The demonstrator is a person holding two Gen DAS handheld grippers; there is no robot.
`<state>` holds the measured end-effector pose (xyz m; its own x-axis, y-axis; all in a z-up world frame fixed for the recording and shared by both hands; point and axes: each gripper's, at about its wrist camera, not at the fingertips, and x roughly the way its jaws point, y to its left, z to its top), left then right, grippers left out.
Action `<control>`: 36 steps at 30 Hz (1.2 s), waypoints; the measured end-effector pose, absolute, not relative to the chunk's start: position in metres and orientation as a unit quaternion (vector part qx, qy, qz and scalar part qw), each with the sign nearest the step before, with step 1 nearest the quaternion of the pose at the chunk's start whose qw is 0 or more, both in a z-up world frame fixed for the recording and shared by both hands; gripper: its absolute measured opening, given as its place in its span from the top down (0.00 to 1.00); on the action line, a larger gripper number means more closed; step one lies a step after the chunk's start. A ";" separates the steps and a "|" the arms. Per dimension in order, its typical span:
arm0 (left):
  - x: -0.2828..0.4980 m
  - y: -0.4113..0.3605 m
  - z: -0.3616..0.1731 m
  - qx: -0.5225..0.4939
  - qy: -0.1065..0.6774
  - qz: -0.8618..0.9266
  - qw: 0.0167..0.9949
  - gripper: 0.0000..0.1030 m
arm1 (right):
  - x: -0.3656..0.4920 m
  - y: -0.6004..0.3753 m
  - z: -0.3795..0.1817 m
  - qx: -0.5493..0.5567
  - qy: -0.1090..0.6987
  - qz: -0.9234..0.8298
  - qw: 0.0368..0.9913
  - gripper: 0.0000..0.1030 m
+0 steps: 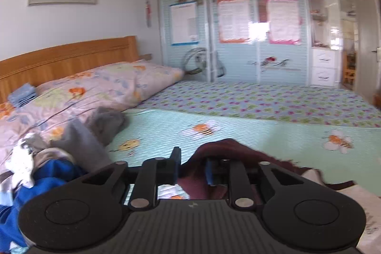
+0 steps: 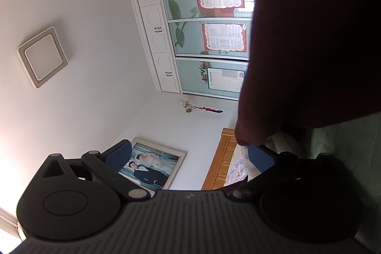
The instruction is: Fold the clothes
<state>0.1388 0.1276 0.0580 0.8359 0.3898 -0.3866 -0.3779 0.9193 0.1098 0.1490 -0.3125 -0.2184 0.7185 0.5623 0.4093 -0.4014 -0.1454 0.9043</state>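
- In the left wrist view, our left gripper sits low over the bed with a fold of the maroon garment bunched between its blue pads; the jaws stand partly apart, so we judge the cloth is lying loosely in the gap, not firmly pinched.
- In the right wrist view, our right gripper is tilted upward with its jaws wide apart, grasping nothing; the maroon cloth hangs beside its right-hand pad, and we cannot tell whether it touches.
- The main risk: with neither gripper clamped, the garment may slump into a heap and lose any crease we have made.
- A second risk: the loose fold could snag on the left pads if we pull away, dragging the cloth askew.
- Just left lies a pile of unfolded clothes, blue, white and grey; the maroon piece could get mixed into it.
- Beyond, the green bee-print sheet offers flat space; farther off are the floral pillow, headboard and wardrobe.
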 end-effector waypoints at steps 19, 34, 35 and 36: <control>-0.018 0.050 -0.083 0.266 0.325 -0.036 0.907 0.16 | 0.144 -0.309 -0.215 0.664 0.064 0.370 0.646 0.00; -0.068 -0.053 -0.153 0.562 0.191 -0.154 0.790 0.04 | 0.136 -0.312 -0.213 0.666 0.067 0.370 0.644 0.00; -0.067 -0.055 -0.154 0.566 0.184 -0.158 0.788 0.06 | 0.136 -0.312 -0.212 0.666 0.067 0.370 0.644 0.00; -0.065 -0.057 -0.153 0.563 0.183 -0.164 0.789 0.17 | 0.135 -0.312 -0.212 0.667 0.067 0.370 0.643 0.00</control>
<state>-0.0646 -0.0568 -0.1526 0.8792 -0.0522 -0.4735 0.4648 0.3118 0.8287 0.1354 -0.3125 -0.2121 0.7167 0.5656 0.4080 -0.3873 -0.1637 0.9073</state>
